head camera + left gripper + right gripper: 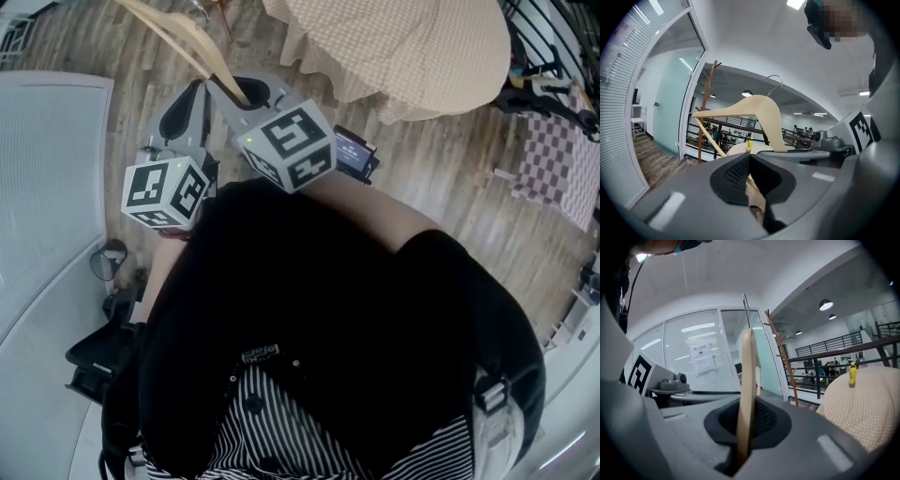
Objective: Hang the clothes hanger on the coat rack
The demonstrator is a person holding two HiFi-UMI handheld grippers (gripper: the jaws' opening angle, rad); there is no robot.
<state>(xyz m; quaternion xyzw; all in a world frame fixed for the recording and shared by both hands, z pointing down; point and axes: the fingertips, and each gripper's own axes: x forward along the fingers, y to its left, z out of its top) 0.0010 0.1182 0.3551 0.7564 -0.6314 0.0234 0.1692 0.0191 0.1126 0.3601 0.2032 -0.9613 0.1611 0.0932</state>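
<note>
A tall wooden coat rack (710, 93) stands well ahead of both grippers, beside a glass wall. A pale wooden hanger (748, 376) rises upright from the right gripper (746, 427), whose jaws pinch its arm. The left gripper (750, 157), just beside the right one, is closed on nothing. This looks like the carrying step. Next, the hanger's metal hook (746, 312) needs lifting over a peg.

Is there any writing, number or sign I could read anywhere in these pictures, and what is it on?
Nothing here reads clearly.
On the glass wall, a paper notice: printed lines, too blurred to read.
On the right gripper, a small screen: lit lines, too small to read.
On the right cube and left cube: black-and-white square patterns, no words.
</note>
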